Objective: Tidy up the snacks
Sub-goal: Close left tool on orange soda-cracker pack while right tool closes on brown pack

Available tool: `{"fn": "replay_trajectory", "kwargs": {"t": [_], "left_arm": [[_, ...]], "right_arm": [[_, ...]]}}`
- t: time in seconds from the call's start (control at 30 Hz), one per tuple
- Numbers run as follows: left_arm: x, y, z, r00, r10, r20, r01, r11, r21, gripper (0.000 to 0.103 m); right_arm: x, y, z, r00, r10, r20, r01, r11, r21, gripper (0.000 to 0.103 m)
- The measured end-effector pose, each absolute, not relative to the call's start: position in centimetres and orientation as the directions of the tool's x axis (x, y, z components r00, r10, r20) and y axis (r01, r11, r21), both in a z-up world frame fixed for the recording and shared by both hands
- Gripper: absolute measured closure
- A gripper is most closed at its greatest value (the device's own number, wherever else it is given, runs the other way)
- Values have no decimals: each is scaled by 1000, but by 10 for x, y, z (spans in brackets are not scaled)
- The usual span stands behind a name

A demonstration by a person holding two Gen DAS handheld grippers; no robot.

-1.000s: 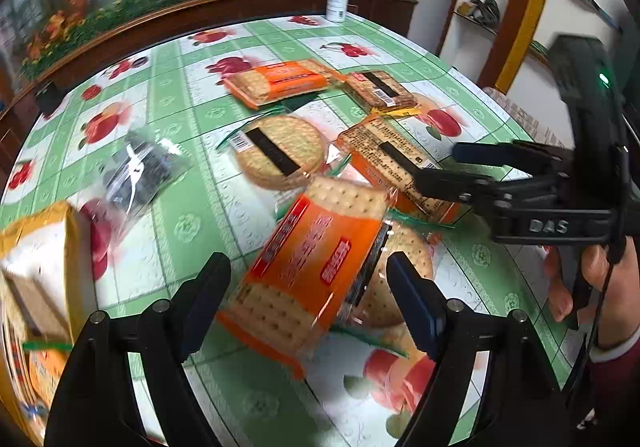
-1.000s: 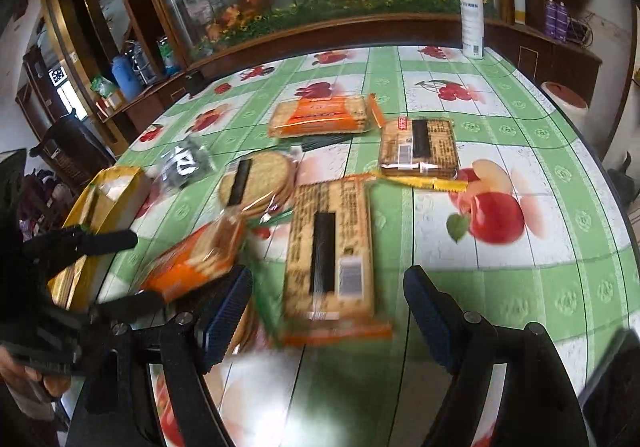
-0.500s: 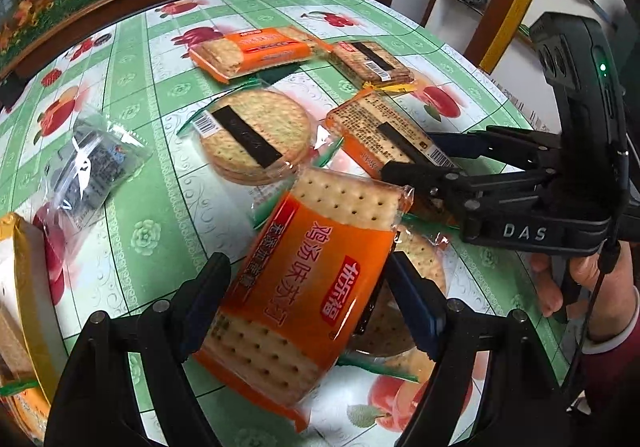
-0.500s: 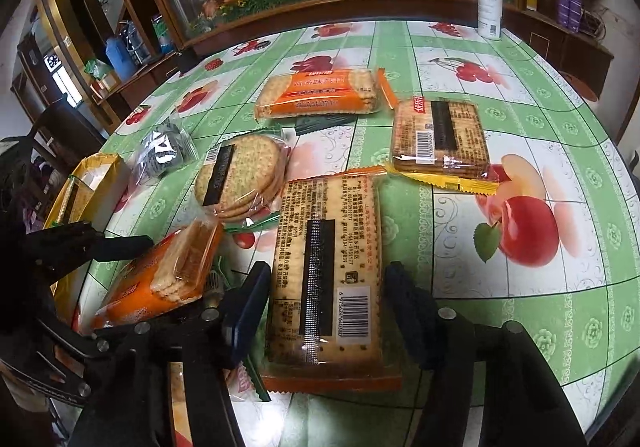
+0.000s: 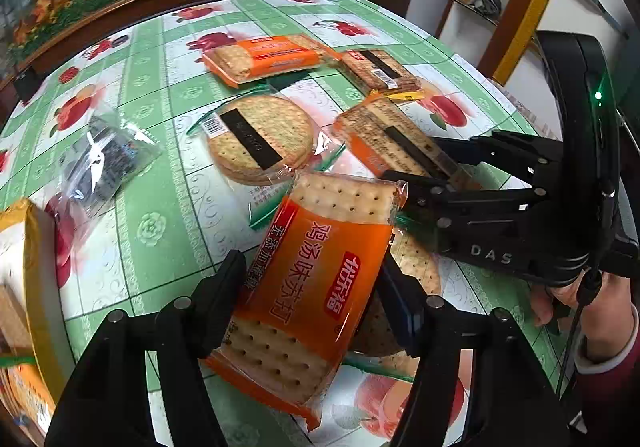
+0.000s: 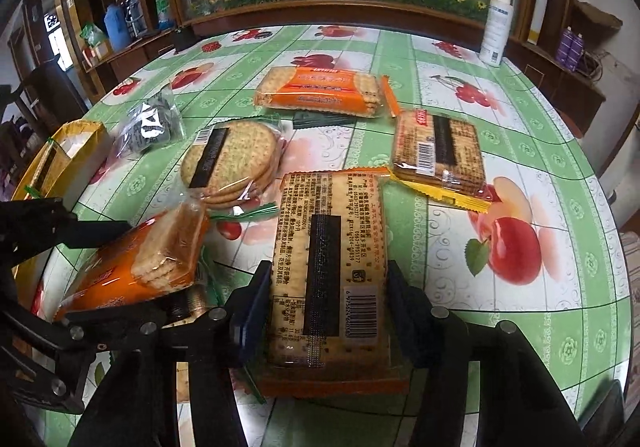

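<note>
Both claws are working on cracker packs at the same time here. The left gripper point(image 5: 312, 287) is closing its jaws on an orange soda cracker pack point(image 5: 316, 287), and its pads are already pressing on both long sides of the wrapper. The pack is sitting tilted, far end pointing toward 1 o'clock, partly over a round cracker pack underneath point(image 5: 416, 271).

The right gripper point(image 6: 328, 307) is closing too, and it's squeezing a long pack lying label-side up point(image 6: 328, 247), barcode and black strip facing the camera. Its pads are touching both edges near the barcode end. In the left wrist view that same gripper point(image 5: 424, 175) is coming in from 3 o'clock, with a person's hand point(image 5: 572, 299) and a dark red sleeve behind it.

Rest of the snacks on the green fruit-print tablecloth point(image 6: 540, 151), seen from the right wrist:
- round crackers in clear wrap point(image 6: 230, 163) at about 11 o'clock from the held pack
- another orange pack point(image 6: 320, 91) at 12 o'clock
- a square pack with a yellow edge point(image 6: 438, 151) at 1 o'clock
- a clear bag of dark stuff point(image 6: 150, 125) at 10 o'clock
- a yellow box point(image 6: 60, 159) way over at 9 o'clock, near the table's edge

A white spray bottle point(image 6: 496, 27) is standing on the far ledge at 1 o'clock.
</note>
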State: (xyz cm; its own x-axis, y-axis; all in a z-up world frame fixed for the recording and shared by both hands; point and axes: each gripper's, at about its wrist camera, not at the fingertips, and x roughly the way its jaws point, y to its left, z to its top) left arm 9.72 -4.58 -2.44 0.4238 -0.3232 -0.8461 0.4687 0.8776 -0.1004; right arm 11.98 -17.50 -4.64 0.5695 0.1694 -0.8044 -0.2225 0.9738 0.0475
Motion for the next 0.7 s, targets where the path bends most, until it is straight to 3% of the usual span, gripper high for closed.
{"fn": "replay_trajectory", "kwargs": {"t": [0.1,0.43,0.7], "left_arm": [[92,-44,-21,446,-314,-838,452,887,-92,46],[77,-26,-9,519,-289,-805,358,928,-103,49],[52,-9,15,635,-160,-756,238,971,-6,49]], "right_arm": [[116,-181,-45,578,174,-797,-205,977,64,48],[95,-201,-19,641,200,-741,-168,979,119,48],[66,-202,17,693,259,-672,-197,966,168,48]]}}
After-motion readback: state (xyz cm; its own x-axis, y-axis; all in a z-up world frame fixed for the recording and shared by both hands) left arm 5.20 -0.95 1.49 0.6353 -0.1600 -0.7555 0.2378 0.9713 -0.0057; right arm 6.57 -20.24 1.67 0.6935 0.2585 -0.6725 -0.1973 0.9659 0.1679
